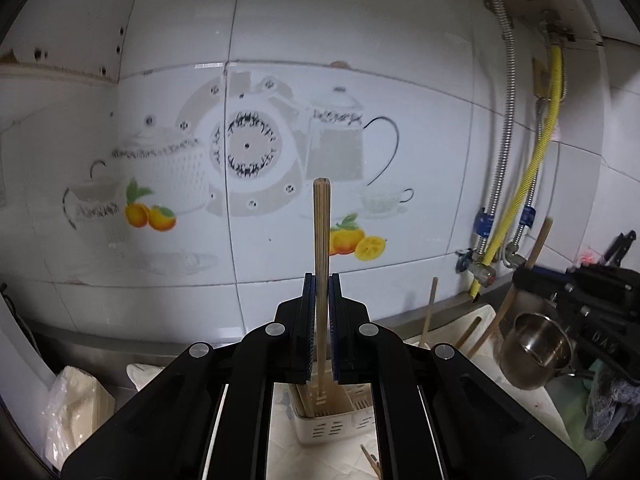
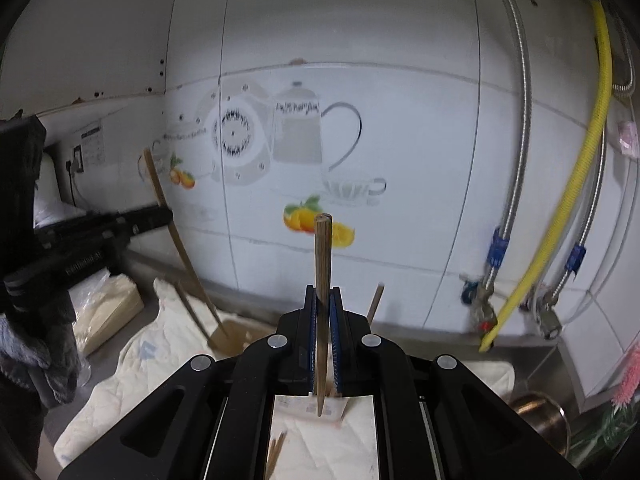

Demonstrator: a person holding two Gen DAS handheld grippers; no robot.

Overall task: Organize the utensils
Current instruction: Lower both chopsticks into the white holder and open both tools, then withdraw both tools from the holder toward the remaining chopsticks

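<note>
Left view: my left tool (image 1: 322,280) is clenched on a chopstick (image 1: 321,232), upright, its lower tip over the holder (image 1: 332,420) on the tabletop. I should drop it straight in.

Right view: my right tool (image 2: 323,292) is clamped on another chopstick (image 2: 322,260), tip above the cloth (image 2: 160,360). Best to keep it vertical and steer toward the holder.

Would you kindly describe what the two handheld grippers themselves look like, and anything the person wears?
The left gripper and the right gripper match: matte black angular bodies with linkage arms joined by round silver pivot pins, and two narrow fingers lined with dark blue ribbed pads. From the side, the right gripper's body shows faint embossed lettering I cannot read. A grey knitted glove or sleeve shows behind the left gripper. No cables are visible.
</note>
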